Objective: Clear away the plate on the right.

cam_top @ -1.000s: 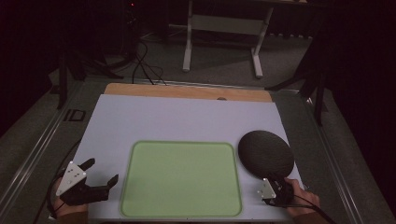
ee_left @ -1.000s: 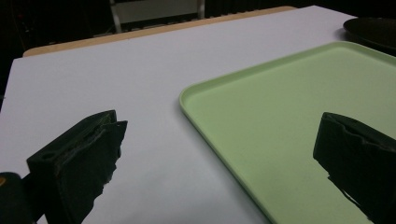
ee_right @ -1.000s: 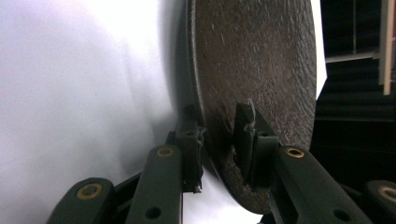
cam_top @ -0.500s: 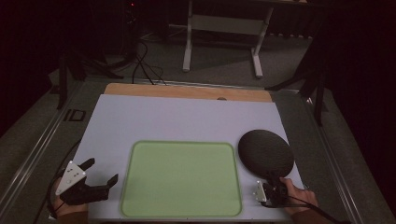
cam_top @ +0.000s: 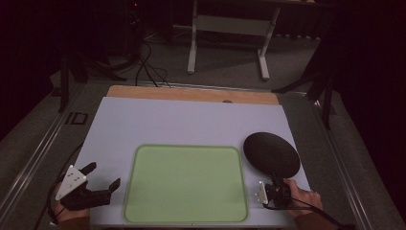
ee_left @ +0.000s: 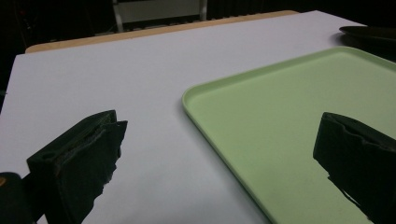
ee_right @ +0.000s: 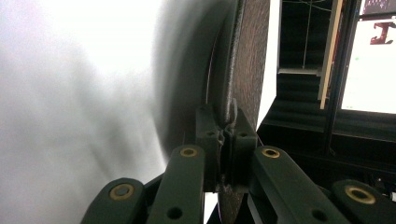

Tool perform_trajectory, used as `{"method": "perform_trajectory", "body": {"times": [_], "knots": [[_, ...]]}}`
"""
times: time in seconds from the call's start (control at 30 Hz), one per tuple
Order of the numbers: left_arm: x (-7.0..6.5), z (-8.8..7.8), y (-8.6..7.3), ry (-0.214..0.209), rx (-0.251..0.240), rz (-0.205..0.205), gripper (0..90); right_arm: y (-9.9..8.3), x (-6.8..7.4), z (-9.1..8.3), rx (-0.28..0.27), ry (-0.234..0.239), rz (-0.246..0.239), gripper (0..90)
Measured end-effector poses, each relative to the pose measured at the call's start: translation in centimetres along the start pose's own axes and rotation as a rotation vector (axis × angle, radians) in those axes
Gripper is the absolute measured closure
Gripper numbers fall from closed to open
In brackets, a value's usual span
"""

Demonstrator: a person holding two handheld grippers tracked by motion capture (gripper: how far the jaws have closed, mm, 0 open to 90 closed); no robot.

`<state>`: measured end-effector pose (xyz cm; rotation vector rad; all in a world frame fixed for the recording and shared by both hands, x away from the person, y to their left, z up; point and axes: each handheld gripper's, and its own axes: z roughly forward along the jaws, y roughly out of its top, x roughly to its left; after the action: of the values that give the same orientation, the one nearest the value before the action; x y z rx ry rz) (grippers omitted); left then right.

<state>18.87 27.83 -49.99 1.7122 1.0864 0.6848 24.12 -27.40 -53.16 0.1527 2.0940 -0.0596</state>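
The right tool point(cam_top: 274, 184) is clamping the near rim of the black plate point(cam_top: 271, 153), jaws squeezed tight on the edge in the right gripper view, where the plate point(ee_right: 247, 56) is running edge-on up the frame beside the white surface point(ee_right: 70, 93). From above, that plate is sitting at the right side of the surface point(cam_top: 191, 122), just beside the green tray point(cam_top: 186, 184). Over on the left, the left tool point(cam_top: 103, 177) is hovering at the near left corner, jaws spread wide and gripping nothing. Its own view is showing the tray's point(ee_left: 289, 121) rounded corner lying between the two jaws, one jaw over the bare surface point(ee_left: 116, 84), the other over the tray.
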Motion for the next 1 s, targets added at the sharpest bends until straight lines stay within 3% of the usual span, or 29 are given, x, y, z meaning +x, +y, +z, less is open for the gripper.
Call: {"method": "perform_trajectory", "body": {"times": [0.4,1.0], "knots": [[0.1,0.0,0.0,0.003,-0.003,-0.011,1.0,0.3,-1.3,-0.7,0.001,-0.004,0.053,83.9],[0.2,-0.1,-0.1,0.008,-0.013,-0.022,1.0,0.6,-1.9,-2.0,-0.01,-0.013,0.07,81.2]]}}
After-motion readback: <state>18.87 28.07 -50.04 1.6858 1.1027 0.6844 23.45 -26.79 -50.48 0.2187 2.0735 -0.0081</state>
